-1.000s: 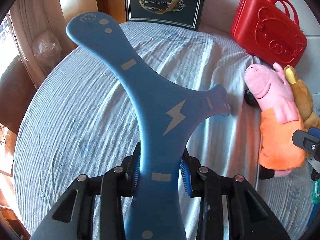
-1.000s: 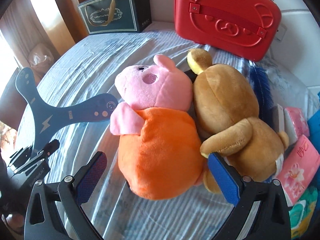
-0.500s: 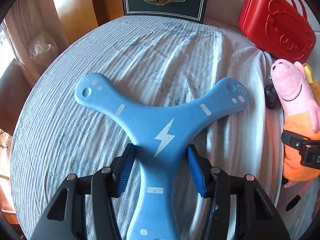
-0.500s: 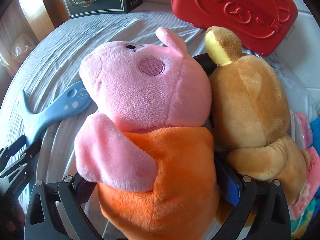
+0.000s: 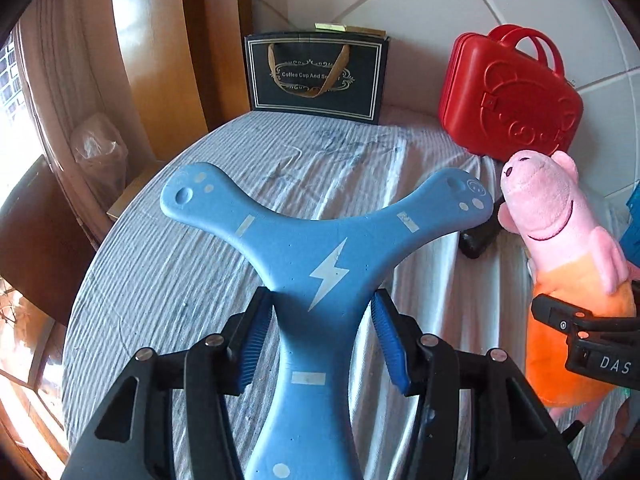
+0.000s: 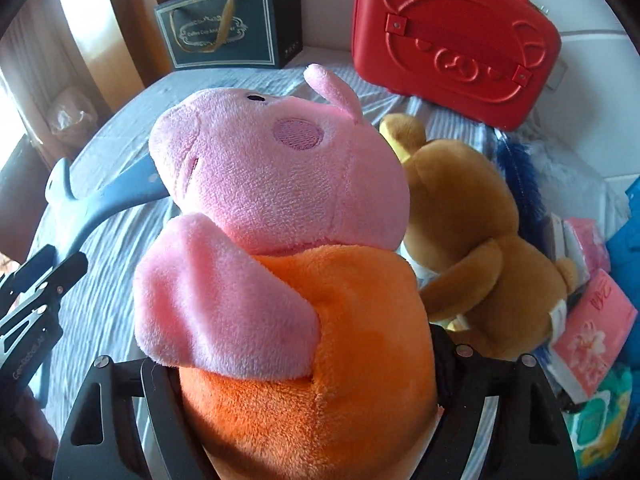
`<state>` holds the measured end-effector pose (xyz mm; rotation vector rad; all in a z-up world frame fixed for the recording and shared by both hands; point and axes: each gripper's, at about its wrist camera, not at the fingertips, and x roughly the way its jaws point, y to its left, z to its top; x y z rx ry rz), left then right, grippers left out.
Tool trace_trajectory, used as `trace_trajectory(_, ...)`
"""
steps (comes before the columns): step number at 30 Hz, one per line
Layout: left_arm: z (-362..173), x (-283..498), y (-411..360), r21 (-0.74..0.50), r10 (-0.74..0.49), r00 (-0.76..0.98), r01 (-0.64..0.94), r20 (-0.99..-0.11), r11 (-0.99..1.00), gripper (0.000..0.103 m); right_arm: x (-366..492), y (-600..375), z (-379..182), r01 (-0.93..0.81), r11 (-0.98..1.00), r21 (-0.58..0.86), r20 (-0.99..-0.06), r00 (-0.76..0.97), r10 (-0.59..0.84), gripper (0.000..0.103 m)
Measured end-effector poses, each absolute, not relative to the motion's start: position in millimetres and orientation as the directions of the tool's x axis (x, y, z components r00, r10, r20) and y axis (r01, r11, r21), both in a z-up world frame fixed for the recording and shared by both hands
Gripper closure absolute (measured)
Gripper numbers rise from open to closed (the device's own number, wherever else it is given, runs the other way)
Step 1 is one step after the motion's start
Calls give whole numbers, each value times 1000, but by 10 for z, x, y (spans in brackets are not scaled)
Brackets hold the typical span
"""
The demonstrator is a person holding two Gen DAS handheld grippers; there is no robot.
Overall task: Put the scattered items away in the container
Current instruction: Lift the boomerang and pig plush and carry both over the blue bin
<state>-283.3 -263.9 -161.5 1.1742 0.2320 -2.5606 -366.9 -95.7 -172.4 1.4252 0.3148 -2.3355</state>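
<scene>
the right gripper [image 6: 308,376] has just closed on the pig [image 6: 280,208] and lifts it off the bed [image 5: 160,280]. the left gripper [image 5: 320,344], loosened a second ago, straddles the boomerang [image 5: 320,248]; whether it grips, i can't tell. the red case [image 6: 452,44] is still shut.

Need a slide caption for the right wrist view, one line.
Right claw closed on the pink plush pig in orange, brown plush bear beside it, red plastic case behind.

White tiled wall [image 5: 460,8], wood panel [image 5: 160,60], bright window [image 5: 12,92] at left.
</scene>
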Motion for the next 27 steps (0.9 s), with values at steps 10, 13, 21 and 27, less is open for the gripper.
trace_trajectory(10,-809,-2504,-2091,-4,-164,-737,221,-656,-975,52,-3172,-513,-802,371,-928,30,-804,-543,-243,20)
trace_trajectory(13,-557,-2406,-1757,-11,-124,-779,166,-615,-986,52,-2985,-168,-537,321,-947,19,-769,-600,-219,20)
trace_trajectory(21,97,-2156,-537,-7,-1,-865,5,-502,-1000,52,-2457,1148,246,147,-989,-4,-651,-751,-109,20)
trace_trajectory(27,472,-1964,728,2,70,-905,-78,-421,-997,52,-2130,2406,654,50,-999,6,-561,-826,-45,20)
